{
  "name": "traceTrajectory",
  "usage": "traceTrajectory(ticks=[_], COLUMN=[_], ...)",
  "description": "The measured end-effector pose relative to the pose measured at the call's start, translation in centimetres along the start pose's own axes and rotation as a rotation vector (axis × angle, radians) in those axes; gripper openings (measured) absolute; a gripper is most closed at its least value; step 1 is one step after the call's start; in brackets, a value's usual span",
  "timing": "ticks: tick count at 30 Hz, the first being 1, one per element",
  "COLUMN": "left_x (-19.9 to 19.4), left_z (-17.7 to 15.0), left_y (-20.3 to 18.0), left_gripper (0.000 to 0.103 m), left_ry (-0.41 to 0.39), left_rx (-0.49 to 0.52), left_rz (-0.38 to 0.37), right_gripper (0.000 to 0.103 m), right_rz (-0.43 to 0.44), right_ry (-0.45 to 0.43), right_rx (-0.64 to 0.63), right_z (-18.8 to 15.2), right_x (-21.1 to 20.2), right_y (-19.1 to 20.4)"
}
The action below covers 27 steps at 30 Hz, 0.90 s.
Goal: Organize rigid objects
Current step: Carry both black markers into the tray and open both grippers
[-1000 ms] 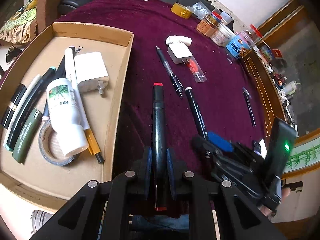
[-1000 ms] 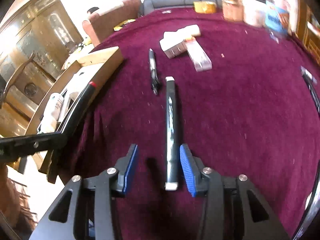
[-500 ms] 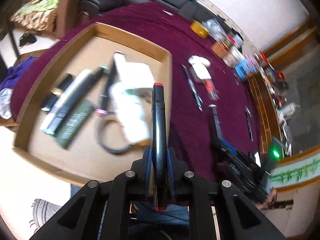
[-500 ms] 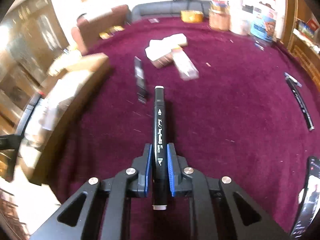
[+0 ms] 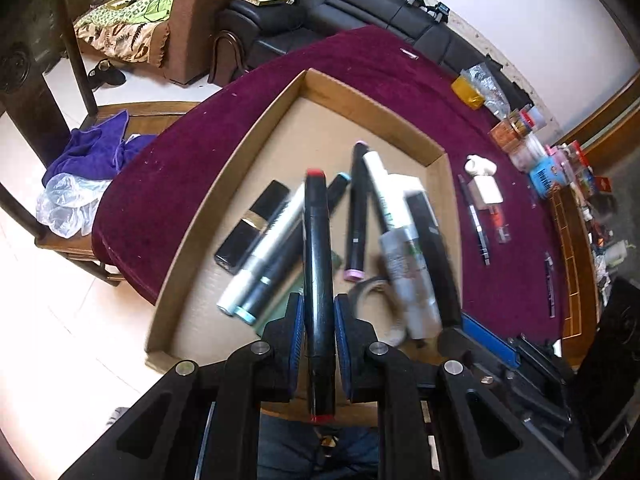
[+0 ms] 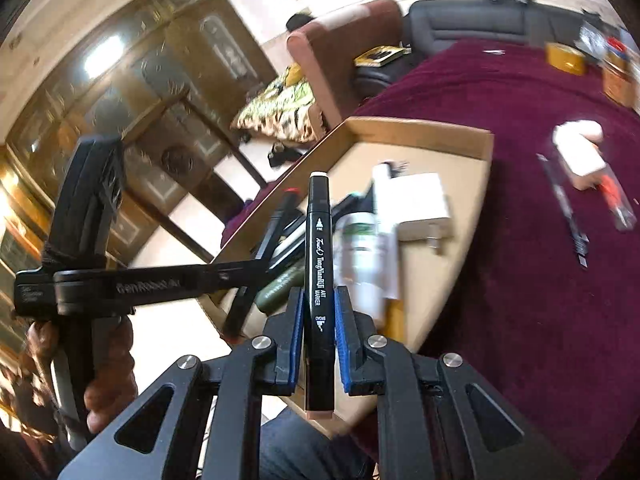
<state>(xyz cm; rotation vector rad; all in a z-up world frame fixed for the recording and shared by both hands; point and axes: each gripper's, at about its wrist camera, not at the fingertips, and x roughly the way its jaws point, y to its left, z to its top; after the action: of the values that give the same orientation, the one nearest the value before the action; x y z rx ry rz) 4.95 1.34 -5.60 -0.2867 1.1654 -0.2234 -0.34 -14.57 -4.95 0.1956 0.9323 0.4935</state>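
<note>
In the left wrist view, the left gripper (image 5: 317, 322) is clamped on a black marker with red end caps (image 5: 318, 264), which hangs above the cardboard tray (image 5: 256, 148). The tray sits on the maroon tabletop (image 5: 360, 64) at its near left corner, and in it lie several markers, a black tube (image 5: 252, 228), a white bottle (image 5: 408, 276), a roll of tape (image 5: 380, 284) and a white charger, partly blurred. Out on the cloth beside the tray's right wall lie a pen (image 5: 476, 220) and a white plug (image 5: 486, 192). In the right wrist view, the right gripper (image 6: 318, 336), its jaws just closed, pinches a black marker with white lettering (image 6: 319, 264) between its blue pads, held over the tray's near edge (image 6: 432, 308). The left gripper (image 6: 256, 276) reaches in from the left with its red-capped marker, a hand (image 6: 108, 364) on its handle.
</note>
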Motion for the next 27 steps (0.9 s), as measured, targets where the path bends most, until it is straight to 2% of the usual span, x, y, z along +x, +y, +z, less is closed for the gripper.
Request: traceTrajectory(ticks=[3, 6, 9, 15, 19, 22, 23, 25, 26, 27], left_x=[0.6, 0.6, 0.9, 1.7, 1.7, 1.7, 1.6, 1.3, 1.2, 1.0], left_z=[0.1, 0.1, 0.2, 0.4, 0.3, 0.2, 0.2, 0.1, 0.1, 0.1], left_y=[0.2, 0.7, 0.7, 0.6, 0.7, 0.8, 0.8, 0.8, 0.9, 1.0], left_gripper=[0.015, 0.015, 0.015, 0.015, 0.015, 0.017, 0.021, 0.033, 0.044, 0.050], left_ry=[0.007, -0.003, -0.001, 0.013, -0.005, -0.003, -0.005, -0.013, -0.017, -0.021], left_rx=[0.009, 0.018, 0.032, 0.053, 0.041, 0.026, 0.020, 0.012, 0.003, -0.007], left_rz=[-0.003, -0.011, -0.018, -0.010, -0.013, -0.006, -0.009, -0.021, -0.034, -0.041], right_gripper=[0.015, 0.015, 0.015, 0.015, 0.015, 0.021, 0.023, 0.036, 0.038, 0.039], right_rz=[-0.066, -0.152, -0.193, -0.206, -0.190, -0.161, -0.146, -0.126, -0.124, -0.122], right_ry=[0.030, 0.025, 0.018, 0.020, 0.016, 0.022, 0.017, 0.004, -0.008, -0.014], right_rx=[-0.034, -0.083, -0.104, -0.104, -0.116, -0.111, -0.117, -0.140, -0.158, -0.167], right_z=[0.3, 0.0, -0.2, -0.6, -0.6, -1.0, -1.0, -1.2, -1.4, -1.5], right_x=[2.1, 3.3, 3.9, 4.3, 4.2, 3.7, 3.5, 3.1, 2.7, 2.4], right_y=[1.5, 2.5, 3.1, 2.7, 2.9, 2.7, 2.7, 3.0, 3.2, 3.3])
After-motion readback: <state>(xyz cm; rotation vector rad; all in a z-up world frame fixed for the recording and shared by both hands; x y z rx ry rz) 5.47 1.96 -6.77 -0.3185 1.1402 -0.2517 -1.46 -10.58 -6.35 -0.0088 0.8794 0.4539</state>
